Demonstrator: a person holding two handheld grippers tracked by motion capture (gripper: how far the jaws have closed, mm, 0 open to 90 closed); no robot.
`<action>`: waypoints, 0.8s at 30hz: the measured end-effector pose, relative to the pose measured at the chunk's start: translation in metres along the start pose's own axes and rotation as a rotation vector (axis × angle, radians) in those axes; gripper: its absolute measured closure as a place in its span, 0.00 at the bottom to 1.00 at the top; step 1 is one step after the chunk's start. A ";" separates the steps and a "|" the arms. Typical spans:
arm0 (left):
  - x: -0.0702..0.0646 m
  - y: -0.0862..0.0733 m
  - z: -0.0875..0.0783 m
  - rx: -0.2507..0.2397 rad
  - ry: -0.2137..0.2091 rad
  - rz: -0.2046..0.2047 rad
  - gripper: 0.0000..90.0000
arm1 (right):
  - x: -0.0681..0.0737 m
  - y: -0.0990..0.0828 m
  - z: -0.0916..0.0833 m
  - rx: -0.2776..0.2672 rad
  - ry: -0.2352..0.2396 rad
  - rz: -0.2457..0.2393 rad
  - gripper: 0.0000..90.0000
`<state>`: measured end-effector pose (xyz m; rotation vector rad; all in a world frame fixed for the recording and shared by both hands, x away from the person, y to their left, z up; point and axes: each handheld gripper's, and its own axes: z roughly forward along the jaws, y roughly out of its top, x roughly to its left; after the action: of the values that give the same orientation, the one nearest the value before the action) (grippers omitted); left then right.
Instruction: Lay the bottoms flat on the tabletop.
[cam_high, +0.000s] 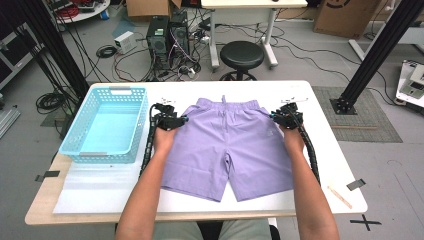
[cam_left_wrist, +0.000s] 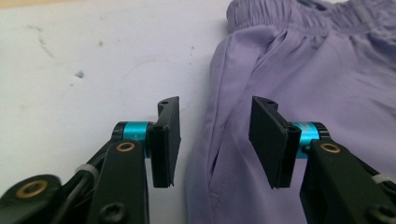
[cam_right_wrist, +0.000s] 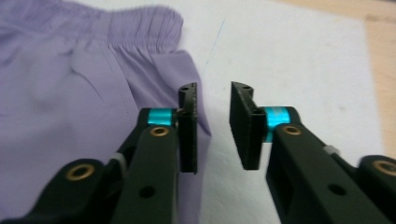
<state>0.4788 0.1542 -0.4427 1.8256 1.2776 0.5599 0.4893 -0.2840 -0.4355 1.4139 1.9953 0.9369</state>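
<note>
Near the person, both forearms reach over the desk (cam_high: 320, 125) toward the purple shorts (cam_high: 227, 150), which lie flat and face up, waistband at the far side, legs toward the person.

Left tool (cam_left_wrist: 214, 140): jaws standing partly apart, nothing pinched. The shorts' side seam and pocket slit run between and under the jaws, with bare desk under the left jaw. In the high view this left tool (cam_high: 181, 120) sits at the shorts' left hip edge.

Right tool (cam_right_wrist: 214, 128): jaws narrow but not closed, nothing held. The shorts' hip edge lies just under the left jaw, with the white desk beneath the gap. In the high view the right tool (cam_high: 274, 116) sits at the right hip edge, just below the waistband.

Risks, as a judgement: the right tool may close on air since the cloth barely reaches the gap; the left could catch only the top layer or the pocket flap, so the shorts would lift unevenly and bunch.

Beyond the left tool, on its outer side, a light blue basket (cam_high: 80, 131) stands on the desk, with nothing inside it.
</note>
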 end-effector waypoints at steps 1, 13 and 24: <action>-0.001 -0.002 -0.004 -0.007 -0.013 0.006 0.59 | -0.001 -0.001 -0.004 -0.010 0.010 0.007 0.81; -0.012 -0.029 -0.040 -0.065 -0.088 0.008 0.56 | 0.003 -0.045 -0.038 0.092 0.092 -0.032 0.82; -0.026 -0.045 -0.077 -0.076 -0.139 0.038 0.51 | 0.010 -0.053 -0.063 0.039 0.039 -0.042 0.73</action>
<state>0.3871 0.1651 -0.4338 1.7961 1.1163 0.4870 0.4081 -0.3009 -0.4376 1.3788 2.0749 0.9185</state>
